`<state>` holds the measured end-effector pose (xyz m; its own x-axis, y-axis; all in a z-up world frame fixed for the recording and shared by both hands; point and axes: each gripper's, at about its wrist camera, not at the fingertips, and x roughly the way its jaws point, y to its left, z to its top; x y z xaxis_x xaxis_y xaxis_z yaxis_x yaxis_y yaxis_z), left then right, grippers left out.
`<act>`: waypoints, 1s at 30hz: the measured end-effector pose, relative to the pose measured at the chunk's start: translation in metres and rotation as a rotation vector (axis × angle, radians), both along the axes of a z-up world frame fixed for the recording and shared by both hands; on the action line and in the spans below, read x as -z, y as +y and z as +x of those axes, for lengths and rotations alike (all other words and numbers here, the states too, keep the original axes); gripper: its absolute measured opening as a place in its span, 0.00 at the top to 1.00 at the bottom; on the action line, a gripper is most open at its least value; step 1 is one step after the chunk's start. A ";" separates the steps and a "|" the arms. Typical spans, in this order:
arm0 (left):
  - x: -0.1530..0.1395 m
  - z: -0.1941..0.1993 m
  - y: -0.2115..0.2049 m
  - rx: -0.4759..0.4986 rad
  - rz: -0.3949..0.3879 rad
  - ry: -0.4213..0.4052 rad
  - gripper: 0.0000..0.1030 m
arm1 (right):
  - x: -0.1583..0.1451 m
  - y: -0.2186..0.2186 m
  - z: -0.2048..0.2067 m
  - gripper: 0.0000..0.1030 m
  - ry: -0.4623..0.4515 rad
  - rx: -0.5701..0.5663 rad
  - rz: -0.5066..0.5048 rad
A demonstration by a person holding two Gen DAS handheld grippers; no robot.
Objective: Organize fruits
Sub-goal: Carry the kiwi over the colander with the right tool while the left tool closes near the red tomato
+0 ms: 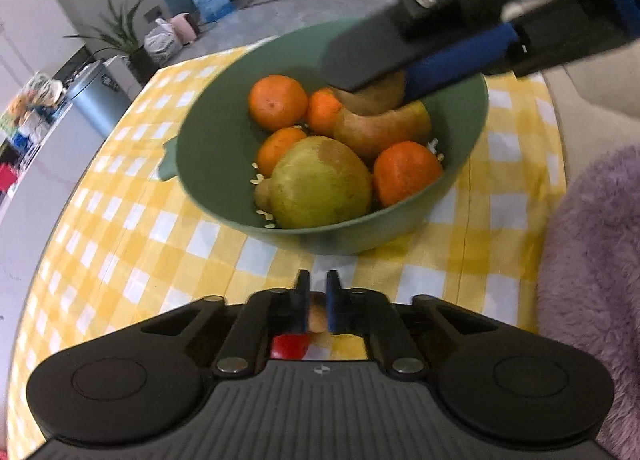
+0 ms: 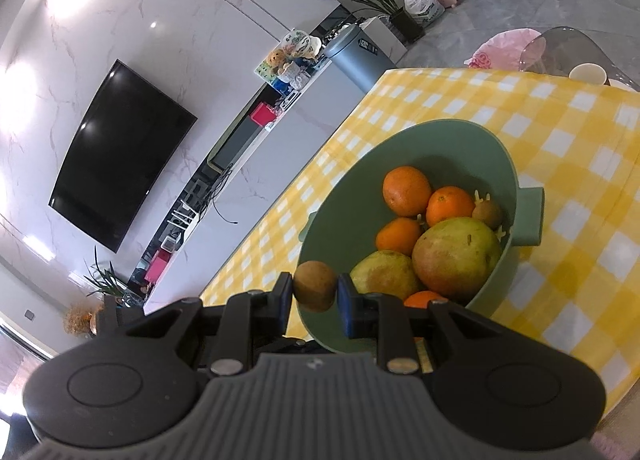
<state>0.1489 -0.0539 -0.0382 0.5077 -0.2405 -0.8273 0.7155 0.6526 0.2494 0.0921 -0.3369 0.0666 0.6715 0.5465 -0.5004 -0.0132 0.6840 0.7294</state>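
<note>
A green bowl point(image 1: 200, 164) stands on the yellow checked tablecloth point(image 1: 132, 220) and holds several oranges point(image 1: 278, 102), a yellow-green pear point(image 1: 320, 188) and a reddish pear point(image 1: 384, 132). The bowl also shows in the right wrist view point(image 2: 440, 140). My right gripper point(image 2: 314, 292) is shut on a brown kiwi point(image 2: 315, 291) and holds it over the bowl's near rim. It shows from the left wrist view point(image 1: 384, 60) above the bowl's far side. My left gripper point(image 1: 318, 284) hovers low before the bowl, jaws nearly closed with nothing gripped.
A second kiwi point(image 2: 487, 213) lies in the bowl. A small red fruit point(image 1: 290, 346) and a tan one point(image 1: 318, 316) lie on the cloth under my left gripper. A purple fluffy cushion point(image 1: 592, 280) is at right. A cup point(image 2: 587, 74) stands at the table's far edge.
</note>
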 end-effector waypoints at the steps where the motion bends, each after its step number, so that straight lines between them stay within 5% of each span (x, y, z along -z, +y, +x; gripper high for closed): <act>1: -0.002 0.001 0.002 -0.013 -0.015 -0.002 0.99 | 0.000 0.000 0.000 0.80 -0.001 0.000 0.001; 9: -0.009 -0.011 0.019 -0.127 -0.147 -0.033 1.00 | 0.000 -0.001 0.001 0.80 0.004 0.001 0.000; 14: -0.013 -0.031 0.047 -0.189 -0.381 -0.043 1.00 | 0.001 0.001 0.001 0.80 0.011 -0.003 -0.008; 17: -0.012 -0.046 0.061 -0.237 -0.435 -0.026 1.00 | 0.002 0.001 0.002 0.80 0.014 -0.003 -0.010; 22: -0.007 -0.061 0.063 -0.283 -0.412 -0.006 1.00 | 0.004 0.003 0.003 0.80 0.029 -0.008 -0.017; 30: -0.007 -0.049 0.033 -0.152 -0.265 -0.070 0.87 | 0.003 0.002 0.004 0.80 0.027 -0.008 -0.015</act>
